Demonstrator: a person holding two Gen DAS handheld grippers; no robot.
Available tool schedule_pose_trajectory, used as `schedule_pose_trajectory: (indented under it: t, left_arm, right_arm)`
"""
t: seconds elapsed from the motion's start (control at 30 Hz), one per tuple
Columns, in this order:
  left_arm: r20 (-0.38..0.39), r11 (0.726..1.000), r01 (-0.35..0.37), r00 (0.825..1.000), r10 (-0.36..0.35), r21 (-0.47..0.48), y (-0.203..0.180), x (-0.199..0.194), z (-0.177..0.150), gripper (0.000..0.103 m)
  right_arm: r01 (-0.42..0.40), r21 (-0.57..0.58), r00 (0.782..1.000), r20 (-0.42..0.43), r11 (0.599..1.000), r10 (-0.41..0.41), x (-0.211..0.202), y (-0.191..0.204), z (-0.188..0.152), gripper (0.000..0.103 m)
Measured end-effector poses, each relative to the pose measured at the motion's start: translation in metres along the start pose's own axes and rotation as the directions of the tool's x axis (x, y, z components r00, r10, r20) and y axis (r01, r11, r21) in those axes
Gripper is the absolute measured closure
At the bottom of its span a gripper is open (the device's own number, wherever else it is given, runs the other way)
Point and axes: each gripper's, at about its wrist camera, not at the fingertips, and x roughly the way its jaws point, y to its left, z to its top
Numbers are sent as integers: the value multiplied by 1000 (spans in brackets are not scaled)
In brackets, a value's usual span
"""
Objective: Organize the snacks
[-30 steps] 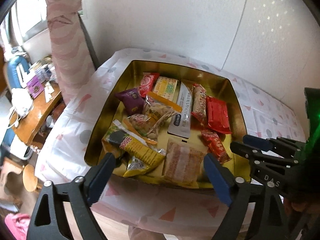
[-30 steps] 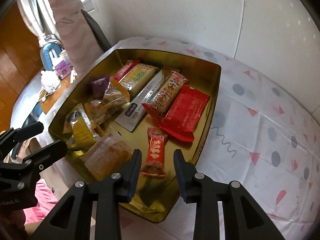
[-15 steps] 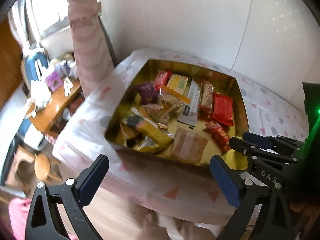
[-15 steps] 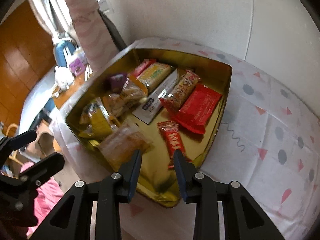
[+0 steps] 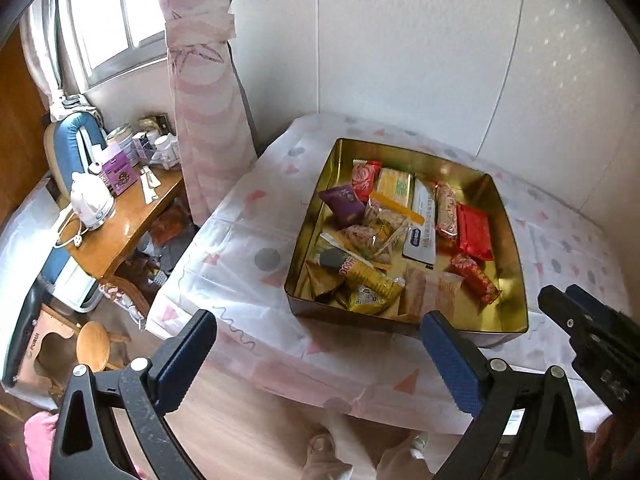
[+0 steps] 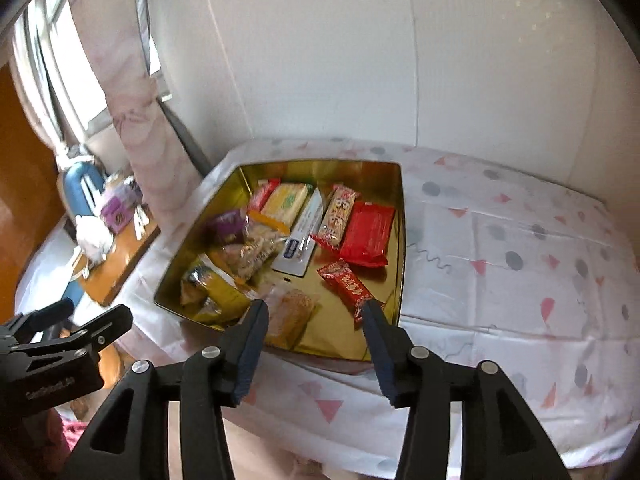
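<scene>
A gold tin tray (image 5: 516,280) (image 6: 401,240) sits on a table with a patterned white cloth. It holds several wrapped snacks: a flat red pack (image 5: 474,232) (image 6: 368,234), a small red bar (image 5: 476,278) (image 6: 350,284), a purple pack (image 5: 344,204) (image 6: 228,224), a yellow bar (image 5: 370,276) and a white sachet (image 5: 422,226) (image 6: 302,236). My left gripper (image 5: 316,350) is open and empty, held back off the table's near edge. My right gripper (image 6: 314,344) is open and empty, just in front of the tray's near rim.
A pink curtain (image 5: 200,60) hangs left of the table. A wooden side desk (image 5: 120,232) with a white kettle (image 5: 92,204) and bottles stands lower left. A round stool (image 5: 92,346) is on the floor. The cloth (image 6: 520,260) extends right of the tray.
Both grippers have pulled back and up from the tray. The right gripper's jaws have opened wider. The snacks have not moved.
</scene>
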Motion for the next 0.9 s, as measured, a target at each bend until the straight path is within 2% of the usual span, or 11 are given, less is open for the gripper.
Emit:
schedule_pose_trajectory:
  t: [0.13,0.5,0.9]
  left_arm:
    - [22,998,-43,999,42,47,-1,-6,-1,1]
    - [19,998,-15,1000,13,65,-2,-12,-7,1]
    - [27,997,-13,1000,11,81,-6,-16,-9,1]
  right_arm:
    - [-10,24,1000,29,1000,10,-13,11,-8,53]
    - [28,16,998,52,999,-29,-25,20,-18,53]
    - [28,20,998,48,999,-29,-25,19,-20,53]
